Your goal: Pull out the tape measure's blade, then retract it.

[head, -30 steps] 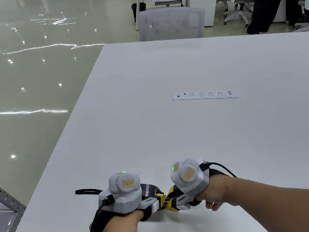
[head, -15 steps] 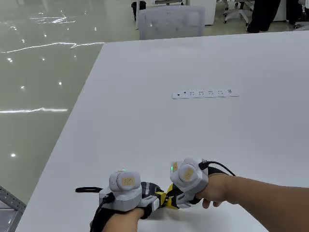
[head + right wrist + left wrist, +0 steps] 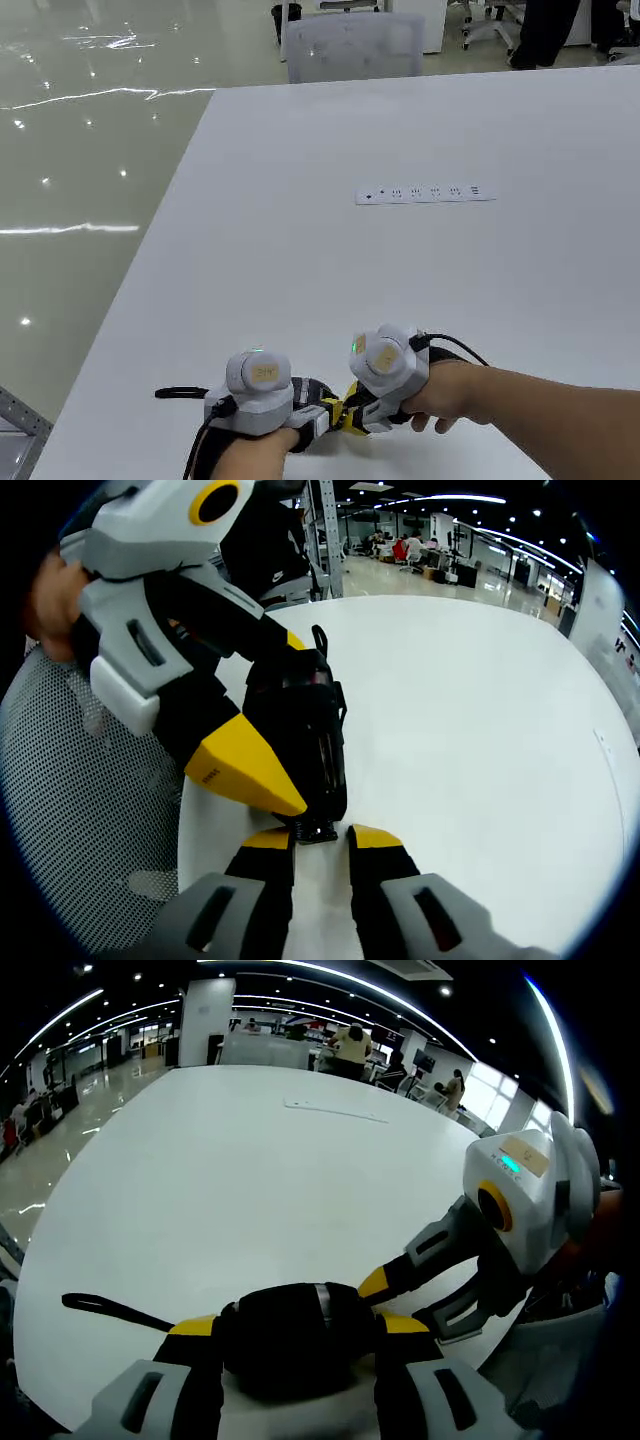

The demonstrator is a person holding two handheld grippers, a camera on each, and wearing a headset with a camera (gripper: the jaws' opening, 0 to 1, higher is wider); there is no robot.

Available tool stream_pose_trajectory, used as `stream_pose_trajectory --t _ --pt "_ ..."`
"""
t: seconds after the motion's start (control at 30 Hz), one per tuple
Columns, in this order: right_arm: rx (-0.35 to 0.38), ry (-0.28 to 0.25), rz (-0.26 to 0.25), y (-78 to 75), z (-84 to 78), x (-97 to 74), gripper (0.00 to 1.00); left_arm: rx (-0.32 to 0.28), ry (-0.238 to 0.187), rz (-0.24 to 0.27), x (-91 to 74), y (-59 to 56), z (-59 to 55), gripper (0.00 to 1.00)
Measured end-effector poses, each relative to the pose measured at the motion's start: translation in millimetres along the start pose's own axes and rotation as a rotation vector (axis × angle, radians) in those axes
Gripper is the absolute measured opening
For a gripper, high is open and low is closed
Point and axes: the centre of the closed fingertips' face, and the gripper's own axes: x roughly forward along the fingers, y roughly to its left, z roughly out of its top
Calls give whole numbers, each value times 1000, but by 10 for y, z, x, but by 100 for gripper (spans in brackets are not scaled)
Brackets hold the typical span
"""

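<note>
**Blade tip may slip**

Well on the person's side of the power strip (image 3: 425, 194), the left gripper (image 3: 297, 1328) is clamping the tape measure (image 3: 285, 1352) while the right gripper (image 3: 320, 837) is pinching its blade tip (image 3: 316, 829). A skewed pull would be risking the tip slipping out.

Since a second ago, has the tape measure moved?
No. The tape measure sits just as far from the power strip as before.
</note>
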Motion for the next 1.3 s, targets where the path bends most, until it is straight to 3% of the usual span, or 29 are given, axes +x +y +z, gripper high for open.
stream_pose_trajectory --t 0.07,0.17,0.37,0.43,0.47,0.53,0.57,0.6,0.67,0.8,0.83,0.9,1.3 --pt "19 -2 -28 -38 -3 -13 26 2 6 -9 -11 22 2 59" --pt "70 -24 -28 -33 -8 -76 33 4 10 -29 -61 59 61 64" --pt "105 -43 -60 -61 -76 -255 45 87 -63 -142 -159 63 265 96" --pt "111 -48 -74 -56 -123 -341 50 127 -82 -213 -208 3 294 100" --pt "130 -60 -89 -71 -144 -407 52 134 -131 -320 -281 -146 354 100" --pt "184 -102 -109 -87 -125 -507 55 143 -130 -336 -342 -118 336 100" --pt "202 -135 -126 -103 -112 -601 56 167 -153 -332 -380 -76 365 100" --pt "199 -135 -138 -115 -143 -661 57 169 -163 -315 -399 -26 373 100" --pt "209 -160 -172 -139 -187 -814 58 190 -139 -305 -434 59 313 100" --pt "230 -178 -226 -153 -345 -1093 62 180 -162 -295 -511 207 319 100" --pt "245 -183 -237 -157 -380 -1143 63 175 -167 -299 -539 217 327 100" --pt "271 -191 -247 -138 -479 -1255 68 167 -234 -340 -646 176 427 100" --pt "312 -237 -369 -41 -950 -1949 81 240 -240 -317 -831 398 433 100"
